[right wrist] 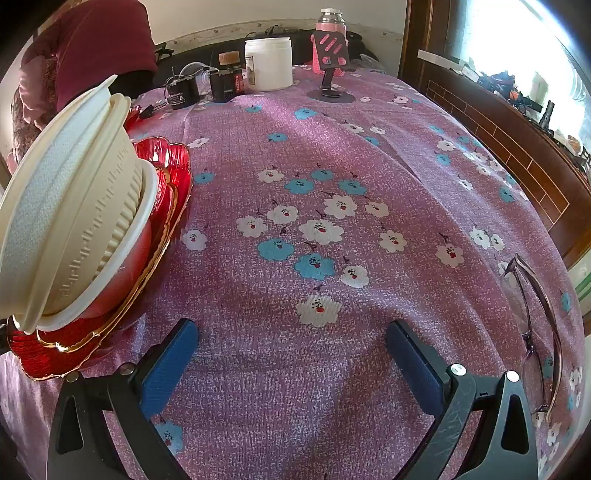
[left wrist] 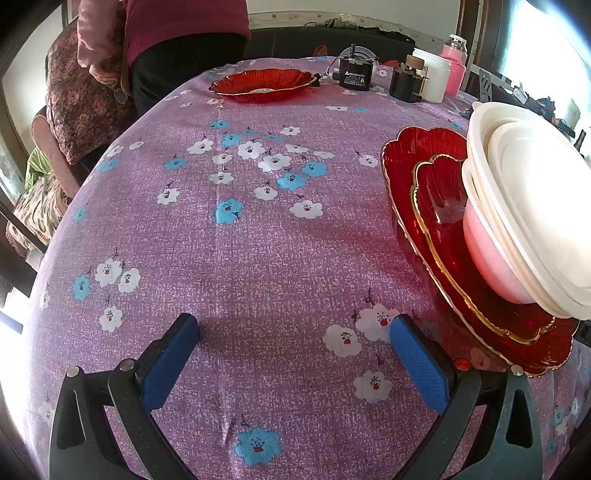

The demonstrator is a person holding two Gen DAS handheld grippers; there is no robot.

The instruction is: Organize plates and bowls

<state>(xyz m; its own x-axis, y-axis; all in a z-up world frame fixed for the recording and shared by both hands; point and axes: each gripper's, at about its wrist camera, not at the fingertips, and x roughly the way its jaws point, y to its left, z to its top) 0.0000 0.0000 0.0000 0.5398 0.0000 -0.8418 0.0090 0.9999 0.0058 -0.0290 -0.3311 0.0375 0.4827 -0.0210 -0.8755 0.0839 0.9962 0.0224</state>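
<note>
A stack stands on the table: two nested red gold-rimmed plates with white bowls nested on top. It is at the right of the left wrist view and at the left of the right wrist view, plates under bowls. A separate red flower-shaped plate lies at the table's far side. My left gripper is open and empty, just left of the stack. My right gripper is open and empty, just right of the stack.
The table has a purple flowered cloth. At the far edge stand a black power unit, a white jar, a pink bottle and a phone stand. Eyeglasses lie near the right edge. A person stands beyond the table.
</note>
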